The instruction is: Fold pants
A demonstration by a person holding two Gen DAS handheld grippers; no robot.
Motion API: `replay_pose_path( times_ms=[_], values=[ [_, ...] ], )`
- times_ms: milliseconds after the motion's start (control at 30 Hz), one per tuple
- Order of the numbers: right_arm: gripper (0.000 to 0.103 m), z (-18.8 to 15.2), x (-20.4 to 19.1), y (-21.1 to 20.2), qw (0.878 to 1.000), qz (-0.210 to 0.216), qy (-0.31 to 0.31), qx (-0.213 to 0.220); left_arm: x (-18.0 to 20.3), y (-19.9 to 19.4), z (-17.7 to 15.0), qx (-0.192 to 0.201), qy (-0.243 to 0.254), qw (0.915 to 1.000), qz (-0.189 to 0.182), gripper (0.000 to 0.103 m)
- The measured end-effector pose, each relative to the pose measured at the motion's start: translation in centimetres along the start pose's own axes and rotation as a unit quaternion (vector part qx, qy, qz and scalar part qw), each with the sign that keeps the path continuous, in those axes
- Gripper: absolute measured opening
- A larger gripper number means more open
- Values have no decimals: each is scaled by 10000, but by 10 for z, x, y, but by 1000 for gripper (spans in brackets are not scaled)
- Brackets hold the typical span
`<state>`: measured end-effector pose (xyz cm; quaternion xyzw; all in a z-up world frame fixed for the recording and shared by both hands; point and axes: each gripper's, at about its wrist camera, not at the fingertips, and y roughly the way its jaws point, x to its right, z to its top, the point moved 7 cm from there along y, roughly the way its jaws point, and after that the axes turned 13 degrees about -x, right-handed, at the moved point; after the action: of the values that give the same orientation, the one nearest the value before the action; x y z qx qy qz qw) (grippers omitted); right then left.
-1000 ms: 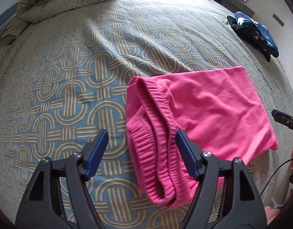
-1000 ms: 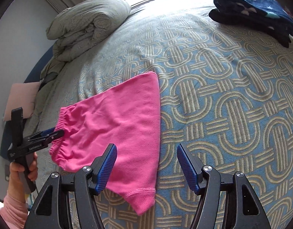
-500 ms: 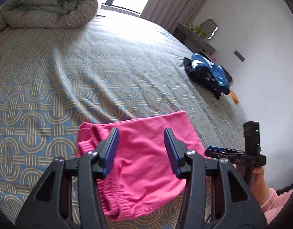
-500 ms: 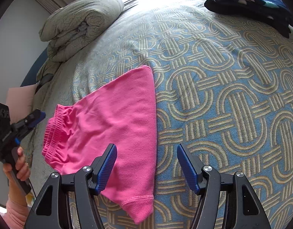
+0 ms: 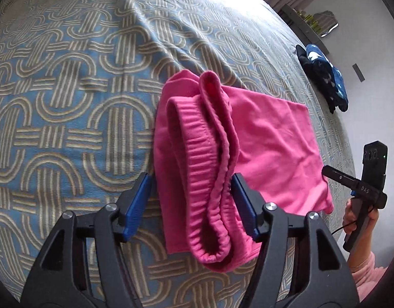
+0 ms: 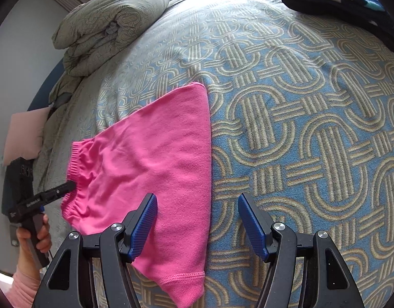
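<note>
Pink fleece pants (image 5: 261, 138) sit folded on the blue patterned bedspread (image 5: 68, 102). We've got the left gripper (image 5: 189, 200) jaws apart and just reopening around the waistband (image 5: 207, 169), right gripper (image 6: 197, 220) gaping over the hem. Pinching one layer could undo our fold.

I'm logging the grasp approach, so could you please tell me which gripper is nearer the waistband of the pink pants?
Left. The left gripper straddles the waistband; the right gripper hovers over the hem end.
</note>
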<state>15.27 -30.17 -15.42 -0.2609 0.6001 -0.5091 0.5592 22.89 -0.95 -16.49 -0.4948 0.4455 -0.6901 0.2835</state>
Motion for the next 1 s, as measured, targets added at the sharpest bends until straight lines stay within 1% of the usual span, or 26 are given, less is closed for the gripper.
replay_pose_path(
  times_ms=[67,167,400,467,500,567,633,667,700,733,767,800,833,867,900,933,1000],
  values=[
    [67,2,-3,4,9999,65,-55,-100,3,5,1,-29,56,10000,70,67],
    [68,7,-6,9,9997,66,-151,-188,8,6,5,24,164,9998,111,74],
    [70,16,-13,12,9990,177,-230,-346,11,9,8,69,263,9994,231,74],
    [71,18,-14,15,9987,210,-246,-389,13,10,9,49,362,9988,331,74],
    [73,19,-15,17,9986,235,-253,-405,15,12,10,65,422,9982,425,69],
    [76,23,-17,19,9977,421,-309,-428,18,14,10,100,583,9962,633,64],
    [76,29,-19,24,9949,808,-392,-457,23,14,11,135,723,9949,693,54],
    [75,33,-18,26,9930,1023,-366,-467,26,14,12,160,791,9941,725,44],
    [60,37,-17,26,9908,1237,-286,-465,31,13,12,183,863,9934,736,31],
    [43,40,-15,27,9895,1354,-181,-480,35,11,12,196,922,9927,752,27],
    [16,42,-13,30,9893,1345,-70,-565,40,10,12,217,993,9914,821,23],
    [16,42,-12,32,9878,1410,44,-654,46,9,13,254,1082,9892,952,22],
    [15,42,-13,30,9878,1433,81,-608,53,7,13,307,1209,9857,1134,22],
    [14,41,-15,26,9892,1367,18,-529,60,5,12,349,1305,9827,1264,22],
    [13,40,-19,18,9905,1313,-61,-407,68,2,12,398,1379,9806,1331,22],
    [12,38,-23,7,9905,1343,-121,-271,75,-2,13,447,1427,9797,1333,22],
    [11,34,-31,-20,9891,1451,-244,44,99,-11,18,509,1562,9798,1143,22]
  ],
)
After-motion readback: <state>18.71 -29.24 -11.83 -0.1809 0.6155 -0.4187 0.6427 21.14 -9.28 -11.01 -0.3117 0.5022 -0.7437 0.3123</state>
